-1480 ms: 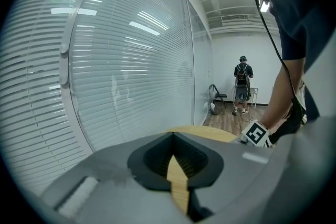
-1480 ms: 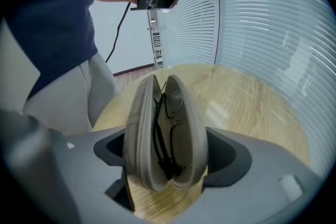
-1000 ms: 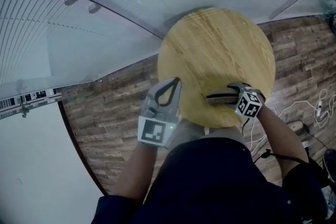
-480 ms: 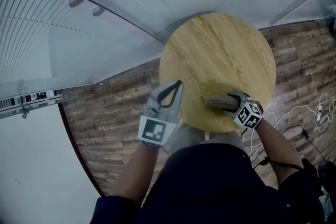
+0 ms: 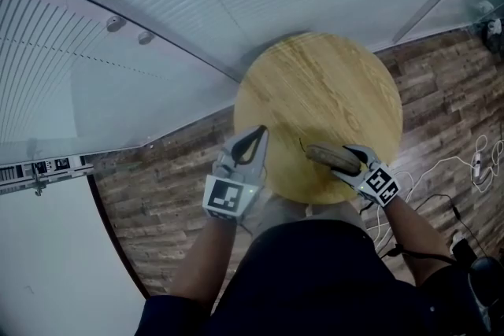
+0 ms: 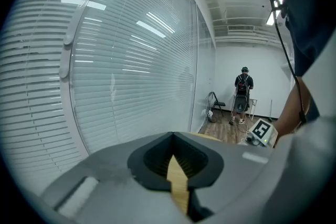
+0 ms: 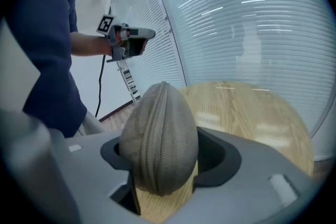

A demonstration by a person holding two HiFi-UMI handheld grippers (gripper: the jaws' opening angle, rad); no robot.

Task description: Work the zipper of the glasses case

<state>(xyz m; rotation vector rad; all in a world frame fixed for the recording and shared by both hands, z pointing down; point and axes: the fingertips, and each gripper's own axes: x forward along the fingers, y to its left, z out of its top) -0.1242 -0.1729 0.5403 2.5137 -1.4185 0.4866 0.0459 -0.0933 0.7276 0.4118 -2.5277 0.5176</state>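
— Which step is this?

— Securing the case, I'd say. The glasses case [image 5: 329, 156] is at the near edge of the round bench [image 5: 315, 83], on the person's right. The right gripper [image 7: 167, 170] has it by one end. Its fingers are closing, about half open, with the case filling the gap and its cloth flanks against both pads.

— And the other hand?

— The left gripper [image 5: 257, 134] is off the bench's near-left rim, over the wooden floor [image 5: 157, 161]. Its fingers are pressed together with nothing between them. It hasn't touched the case.

— So the zipper [image 7: 157, 128] isn't being worked yet?

— Not as far as I can judge. The seam looks closed along the part the right gripper view shows, running up over the near end and along the top.

— Which way does the case lie?

— Its long axis runs across the bench, roughly left to right from the person's side. The held end is on the right, and the free end points left and slightly away. It lies in line with the right fingers and seems turned on edge, seam uppermost.

— What does the next move need?

— The right grip should hold firm while the left gripper comes over, opens, and finds the pull. A thin dark strand shows at the free end. It may be the pull, but it's too small to be sure.

— Is it resting or lifted?

— I can't tell.
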